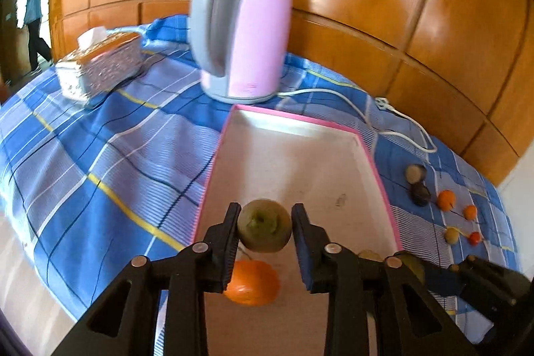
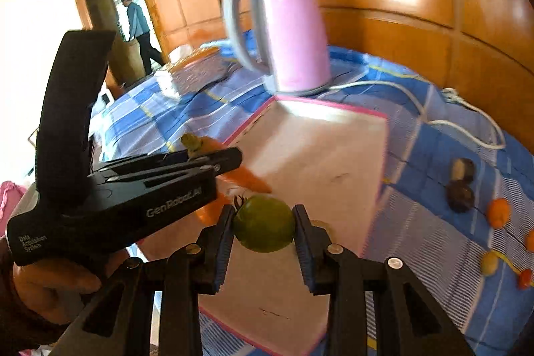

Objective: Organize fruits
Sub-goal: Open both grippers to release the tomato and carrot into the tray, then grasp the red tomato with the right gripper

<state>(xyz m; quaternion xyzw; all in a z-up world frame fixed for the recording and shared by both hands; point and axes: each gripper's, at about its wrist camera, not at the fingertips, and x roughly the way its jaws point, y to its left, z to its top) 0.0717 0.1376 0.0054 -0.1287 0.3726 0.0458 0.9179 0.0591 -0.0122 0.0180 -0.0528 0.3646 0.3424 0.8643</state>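
Here a brownish-green kiwi [image 1: 264, 226] is held across its middle between the two pads of the left tool [image 1: 265, 227], which is closed onto it above the near end of a pink-rimmed box [image 1: 377, 169]; a round green fruit [image 2: 263, 223], apparently a green tomato with a dark stalk, is gripped likewise by the right tool [image 2: 263, 224] over the same box. Both fruits are judged light, smooth-skinned and easily bruised, so a gentle hold across the widest part, as shown, is favoured over the tapering ends, where slipping would be likely. An orange [image 1: 252, 282] is seen already lying in the box beneath the left tool, and a carrot [image 2: 233, 167] shows beyond that tool in the right view; whether it rests in the box cannot be told. On the blue checked cloth of the surface [image 1: 100, 155], to the right of the box, several small fruits [image 1: 446, 200] remain, dark, orange, yellow and red. A pink kettle [image 1: 247, 25] stands just behind the box with its white cord [image 1: 400, 117] trailing to the right, and a tissue box [image 1: 100, 65] lies further left. Crowding of the two tools over the box is judged the main hindrance.
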